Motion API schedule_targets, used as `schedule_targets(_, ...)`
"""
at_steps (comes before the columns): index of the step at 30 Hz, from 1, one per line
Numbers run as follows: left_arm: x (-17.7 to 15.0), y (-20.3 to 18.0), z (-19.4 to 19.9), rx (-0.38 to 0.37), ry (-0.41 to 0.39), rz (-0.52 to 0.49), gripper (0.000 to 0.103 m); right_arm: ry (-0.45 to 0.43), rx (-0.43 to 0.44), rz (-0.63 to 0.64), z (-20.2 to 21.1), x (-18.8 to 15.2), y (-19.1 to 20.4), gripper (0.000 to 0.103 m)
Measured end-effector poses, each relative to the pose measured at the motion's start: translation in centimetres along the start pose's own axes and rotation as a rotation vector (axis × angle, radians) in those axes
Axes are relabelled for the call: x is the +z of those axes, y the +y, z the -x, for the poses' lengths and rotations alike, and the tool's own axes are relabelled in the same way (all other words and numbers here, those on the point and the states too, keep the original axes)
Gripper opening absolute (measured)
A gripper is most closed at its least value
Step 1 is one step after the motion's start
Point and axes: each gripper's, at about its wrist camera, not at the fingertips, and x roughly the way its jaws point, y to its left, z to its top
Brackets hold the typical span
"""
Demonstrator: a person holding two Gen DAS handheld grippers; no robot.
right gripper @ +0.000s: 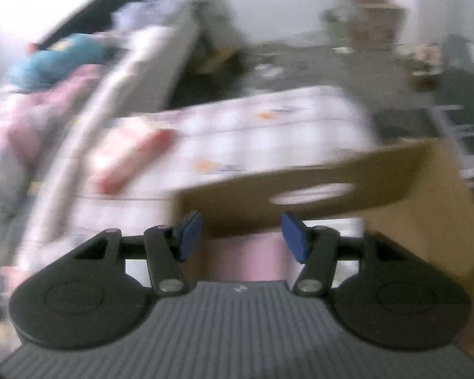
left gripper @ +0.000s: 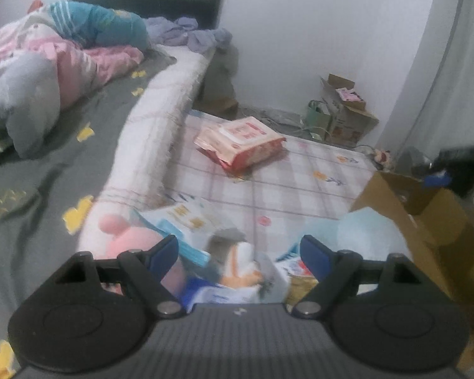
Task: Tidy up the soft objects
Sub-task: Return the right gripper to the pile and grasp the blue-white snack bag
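My left gripper (left gripper: 238, 254) is open and empty above a heap of soft things on the checked floor mattress (left gripper: 300, 173): a pink plush toy (left gripper: 128, 241), white-and-blue packs (left gripper: 186, 221), an orange-and-white item (left gripper: 240, 263) and a pale blue soft object (left gripper: 363, 233). A red-and-white pack (left gripper: 240, 139) lies farther out on the mattress. My right gripper (right gripper: 241, 237) is open over a brown cardboard box (right gripper: 331, 186), with something pink (right gripper: 248, 259) between and below its fingers. The right wrist view is blurred.
A bed (left gripper: 79, 126) with a grey sheet, pink quilt and teal pillow fills the left. The cardboard box (left gripper: 426, 221) stands at the mattress's right edge. More boxes and a green bag (left gripper: 341, 117) sit by the far wall.
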Motion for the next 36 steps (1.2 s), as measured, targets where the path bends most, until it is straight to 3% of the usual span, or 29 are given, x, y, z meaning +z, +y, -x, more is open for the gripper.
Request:
schedule_targets(5,1.6,1.7,-1.4,0.003,0.018,-0.047,0.083,0.169,0.308,-0.062,-2.5,0.0,7.7,0.056)
schedule_targets(10,4.1,3.4,-4.5,0.036,0.073,-0.095,0.06,0.397,0.465,-0.162,-8.8,-2.0,14.1,0.056)
schedule_targets(14,5.4,4.2,-7.5,0.049,0.117,-0.152,0.051,0.518,0.492,-0.214,-13.2,-3.4,17.3,0.056)
schedule_targets(18,6.0,4.9,-10.7,0.027,0.19,-0.196,0.048,0.594,0.5,-0.297,-16.5,-4.8,17.8,0.053)
schedule_targets(23,5.9,4.9,-13.5,-0.018,0.274,-0.233,0.048,0.629,0.478,-0.381,-20.2,-6.0,17.6,0.051)
schedule_targets(31,6.0,5.1,-16.5,0.029,0.377,-0.25,0.053,0.664,0.426,-0.417,-23.8,-6.8,18.0,0.05)
schedule_targets(36,6.1,5.7,-17.5,-0.005,0.422,-0.232,0.057,0.681,0.405,-0.455,-25.5,-7.1,18.0,0.051)
